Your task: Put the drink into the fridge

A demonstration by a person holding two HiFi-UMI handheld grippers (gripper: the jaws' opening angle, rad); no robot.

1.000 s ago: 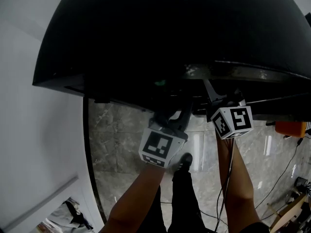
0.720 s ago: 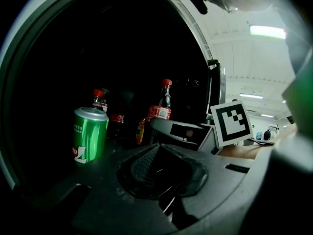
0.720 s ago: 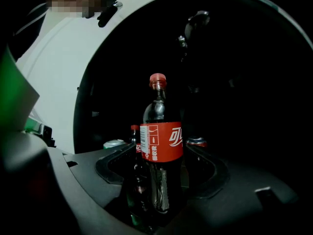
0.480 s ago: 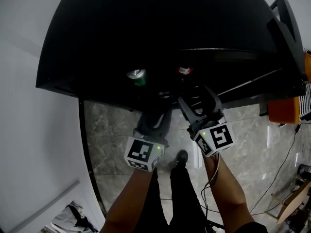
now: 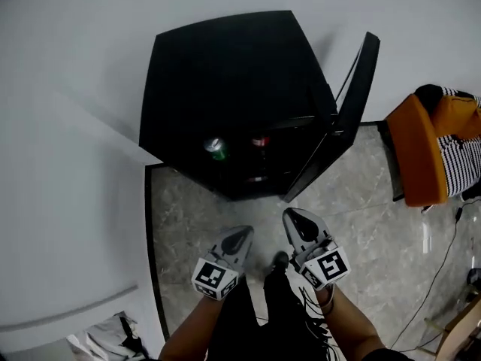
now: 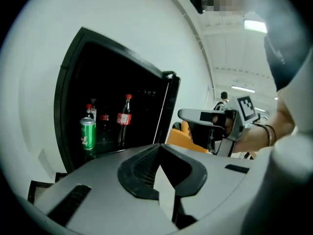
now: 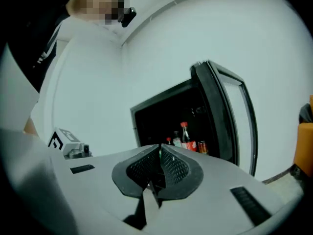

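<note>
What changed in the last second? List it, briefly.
The left hand-held gripper and right hand-held gripper drew back from the fridge. The right one's jaws are closing shut on nothing. Unchanged: door open, green can and red-capped bottle inside.

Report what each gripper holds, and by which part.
Nothing is held. The left gripper has its jaws together and empty; the right gripper has its jaws shut with nothing between them.

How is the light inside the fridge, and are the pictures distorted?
Head view: the fridge interior is very dark; the green can catches some light. Left gripper view: strong fisheye bending, black corners. Right gripper view: same bending, door curved.
</note>
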